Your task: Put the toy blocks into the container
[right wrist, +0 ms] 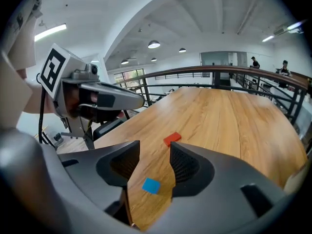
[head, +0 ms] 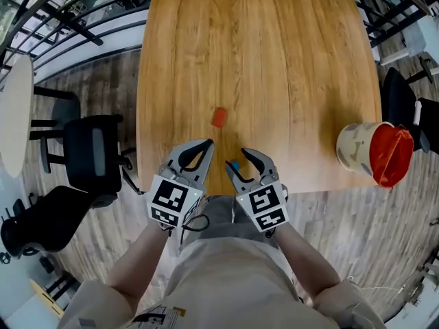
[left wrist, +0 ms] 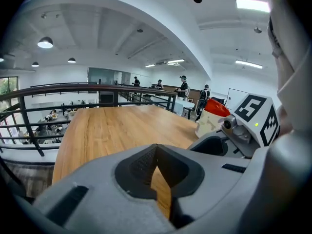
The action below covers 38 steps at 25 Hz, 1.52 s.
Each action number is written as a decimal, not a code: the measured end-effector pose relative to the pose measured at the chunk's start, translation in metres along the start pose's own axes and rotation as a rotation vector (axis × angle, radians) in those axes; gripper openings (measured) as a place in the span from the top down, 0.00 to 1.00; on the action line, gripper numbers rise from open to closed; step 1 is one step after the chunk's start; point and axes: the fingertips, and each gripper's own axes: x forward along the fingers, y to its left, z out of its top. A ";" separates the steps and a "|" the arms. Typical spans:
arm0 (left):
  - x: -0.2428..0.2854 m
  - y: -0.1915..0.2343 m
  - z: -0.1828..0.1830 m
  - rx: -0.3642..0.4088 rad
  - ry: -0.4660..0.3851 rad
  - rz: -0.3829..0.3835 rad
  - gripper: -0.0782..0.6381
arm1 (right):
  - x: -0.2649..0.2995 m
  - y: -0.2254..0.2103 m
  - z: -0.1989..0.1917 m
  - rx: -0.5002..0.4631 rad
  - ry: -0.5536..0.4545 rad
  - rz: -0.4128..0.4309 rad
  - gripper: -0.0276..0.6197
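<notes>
A small red block [head: 219, 117] [right wrist: 171, 139] lies on the wooden table [head: 274, 60], a little beyond both grippers. Near the table's front edge a flat blue block [head: 234, 166] [right wrist: 150, 185] rests on the wood. My right gripper [head: 237, 160] [right wrist: 155, 152] hangs over it, open, and the blue block shows in the gap between the fingers, untouched. My left gripper [head: 208, 144] [left wrist: 156, 149] is just to its left, tips together with nothing in them. The container [head: 374, 153] [left wrist: 213, 120], a beige tub with an orange-red liner, sits at the table's right front corner.
The table's near edge runs right under both grippers. Black office chairs [head: 92, 153] stand on the floor to the left, beside a round white table [head: 14, 115]. Dark railings [head: 68, 19] run behind the table. People stand far off in the left gripper view.
</notes>
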 end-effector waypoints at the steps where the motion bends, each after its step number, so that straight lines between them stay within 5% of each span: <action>1: 0.000 0.000 -0.009 -0.005 0.015 0.002 0.87 | 0.004 0.004 -0.008 0.008 0.013 0.005 0.68; 20: 0.031 0.002 -0.118 -0.062 0.215 -0.032 0.87 | 0.055 0.002 -0.101 0.059 0.196 -0.031 0.65; 25: 0.036 0.006 -0.128 -0.136 0.232 -0.012 0.87 | 0.059 0.003 -0.122 0.119 0.218 -0.049 0.65; 38: 0.038 0.006 -0.138 -0.136 0.271 -0.034 0.87 | 0.063 0.002 -0.126 0.039 0.253 -0.095 0.72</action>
